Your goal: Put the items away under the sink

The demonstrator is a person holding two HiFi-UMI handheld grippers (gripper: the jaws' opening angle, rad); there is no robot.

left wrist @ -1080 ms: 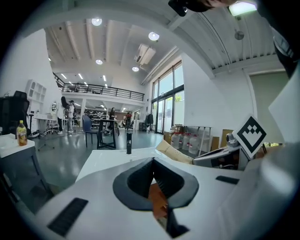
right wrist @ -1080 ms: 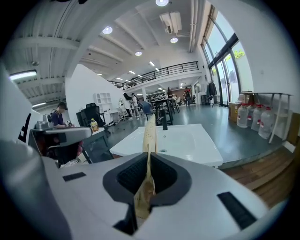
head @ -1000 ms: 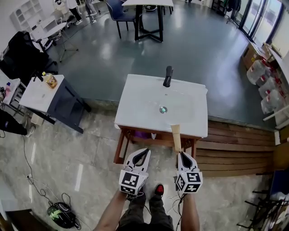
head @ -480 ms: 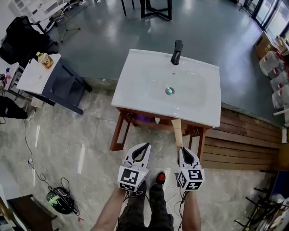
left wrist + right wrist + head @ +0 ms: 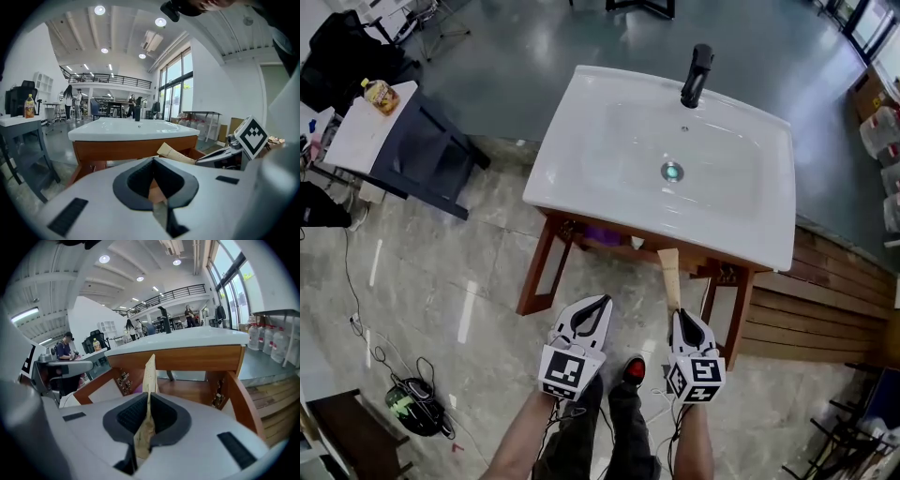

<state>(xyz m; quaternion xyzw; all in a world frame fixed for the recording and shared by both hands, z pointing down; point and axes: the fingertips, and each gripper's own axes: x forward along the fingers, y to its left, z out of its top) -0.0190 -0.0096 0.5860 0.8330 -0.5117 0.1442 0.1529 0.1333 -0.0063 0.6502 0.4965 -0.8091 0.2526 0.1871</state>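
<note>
Paper bag (image 5: 151, 375) is sticking up out of the right gripper (image 5: 147, 398), which is pinching it; the left gripper (image 5: 153, 160) is pressing shut, empty.

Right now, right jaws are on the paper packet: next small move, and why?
Probably ease the right gripper forward and lower, toward the open space under the sink. Its jaws are shut on the tan paper packet, which sits in front of the wooden frame, not yet inside. The left gripper is shut and empty.
</note>
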